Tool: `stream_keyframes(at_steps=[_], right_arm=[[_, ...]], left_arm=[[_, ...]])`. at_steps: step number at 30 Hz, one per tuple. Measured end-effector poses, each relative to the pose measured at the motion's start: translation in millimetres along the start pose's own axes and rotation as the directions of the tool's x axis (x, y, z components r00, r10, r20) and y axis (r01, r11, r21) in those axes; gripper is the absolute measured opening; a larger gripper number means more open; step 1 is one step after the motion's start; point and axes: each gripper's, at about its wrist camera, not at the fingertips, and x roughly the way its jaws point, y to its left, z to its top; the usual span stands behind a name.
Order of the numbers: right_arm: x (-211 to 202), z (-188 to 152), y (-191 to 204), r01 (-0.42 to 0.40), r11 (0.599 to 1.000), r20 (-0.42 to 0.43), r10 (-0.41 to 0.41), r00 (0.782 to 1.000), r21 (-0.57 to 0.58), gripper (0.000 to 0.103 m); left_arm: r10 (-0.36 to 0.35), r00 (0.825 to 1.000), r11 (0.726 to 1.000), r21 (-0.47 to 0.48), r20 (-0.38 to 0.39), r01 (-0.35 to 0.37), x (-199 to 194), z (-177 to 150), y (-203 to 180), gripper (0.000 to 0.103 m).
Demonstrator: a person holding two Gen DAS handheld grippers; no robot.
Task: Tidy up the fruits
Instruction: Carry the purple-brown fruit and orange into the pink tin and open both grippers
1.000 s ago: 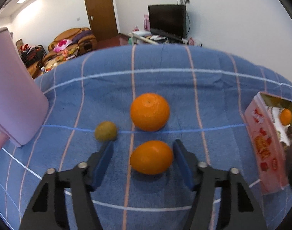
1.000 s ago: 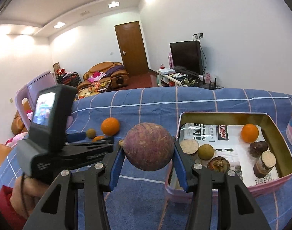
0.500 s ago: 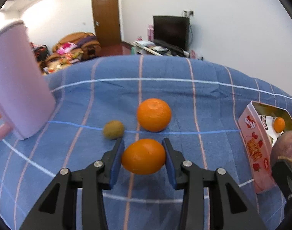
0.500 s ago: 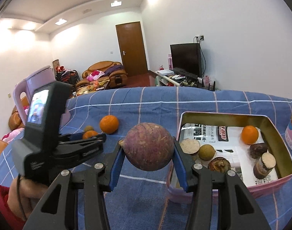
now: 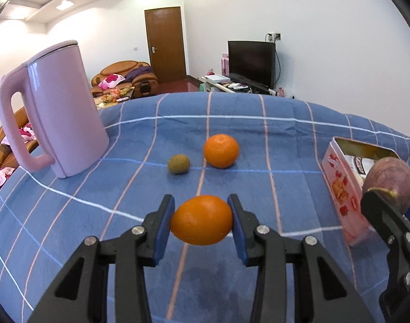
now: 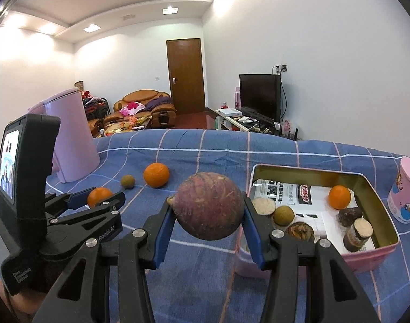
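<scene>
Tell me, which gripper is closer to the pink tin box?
Right. The right gripper, shut on the purple fruit, hangs just beside the pink tin box by its near left corner. The left gripper, holding an orange, sits farther left over the blue cloth.

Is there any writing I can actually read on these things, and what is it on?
"Robot.AI": on the left gripper, along its black arm; the last letters are faint.
"Data Acquisition System": on that gripper's black camera housing, small, only roughly legible.
Printed paper inside the pink tin: unreadable.
Pink cup: cartoon picture, lettering too small.
</scene>
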Motion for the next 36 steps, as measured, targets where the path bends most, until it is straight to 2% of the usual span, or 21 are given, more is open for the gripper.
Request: stream_keyframes(at_steps=[19, 36], right_arm=[[-24.2, -12.8, -29.1, 0.034, 0.998, -0.010, -0.033, 0.999, 0.054, 0.051], [-45.7, -17.7, -60.5, 0.066, 0.994, -0.005, -0.066, 0.998, 0.085, 0.051]], left_arm=[[-0.046, 0.999, 0.997, 0.068, 0.008, 0.046, -32.5, -21.8, -47.6, 0.043], [-0.098, 0.995, 0.989, 0.107, 0.000, 0.097, -40.6, -25.5, -87.4, 0.043]])
